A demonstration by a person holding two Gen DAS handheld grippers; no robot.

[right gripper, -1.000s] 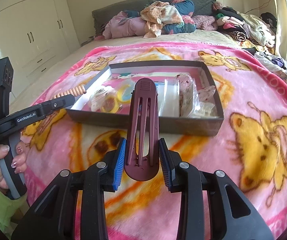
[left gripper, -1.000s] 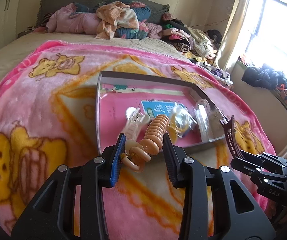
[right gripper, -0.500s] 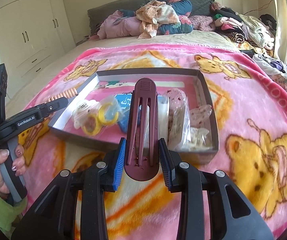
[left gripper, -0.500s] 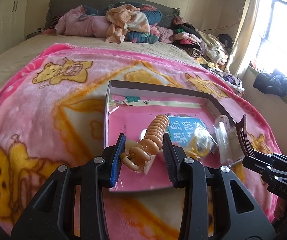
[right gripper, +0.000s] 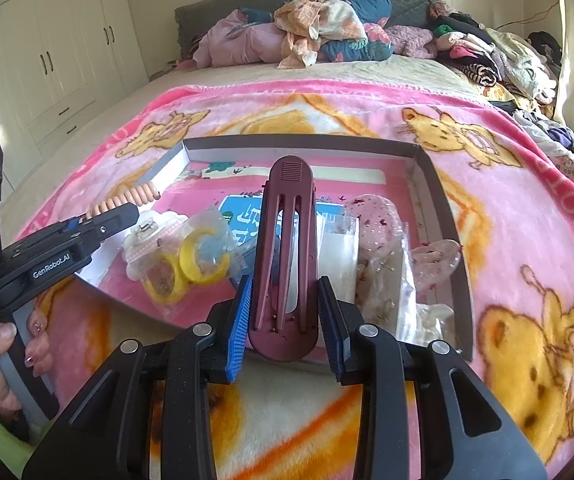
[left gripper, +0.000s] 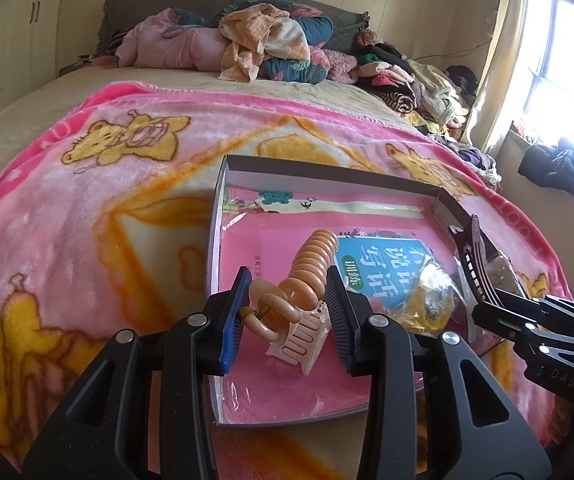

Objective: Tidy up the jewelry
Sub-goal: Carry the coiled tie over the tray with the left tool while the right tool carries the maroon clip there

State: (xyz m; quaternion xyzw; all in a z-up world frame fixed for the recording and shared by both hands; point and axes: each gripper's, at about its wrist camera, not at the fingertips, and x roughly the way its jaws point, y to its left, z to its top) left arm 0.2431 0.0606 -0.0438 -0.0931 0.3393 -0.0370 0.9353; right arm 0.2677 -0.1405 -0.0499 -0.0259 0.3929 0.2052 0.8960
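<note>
My left gripper (left gripper: 287, 312) is shut on a peach ring-chain hair clip (left gripper: 307, 272) and holds it above the near left part of a shallow grey box (left gripper: 327, 178). My right gripper (right gripper: 285, 320) is shut on a long maroon hair clip (right gripper: 287, 240) and holds it over the box's near edge; the box (right gripper: 299, 145) lies on a pink bear blanket (right gripper: 527, 240). In the box lie yellow ring earrings in a bag (right gripper: 191, 264), a white bow clip (right gripper: 147, 236), a blue card (left gripper: 383, 264) and pink heart pieces in bags (right gripper: 435, 256).
Piles of clothes (left gripper: 267, 44) lie at the head of the bed and along its right side (right gripper: 499, 56). White wardrobes (right gripper: 47, 60) stand to the left. A window (left gripper: 567, 60) is at the right.
Both grippers have moved forward with their clips, from over the blanket in front of the box to over the box's near part.
</note>
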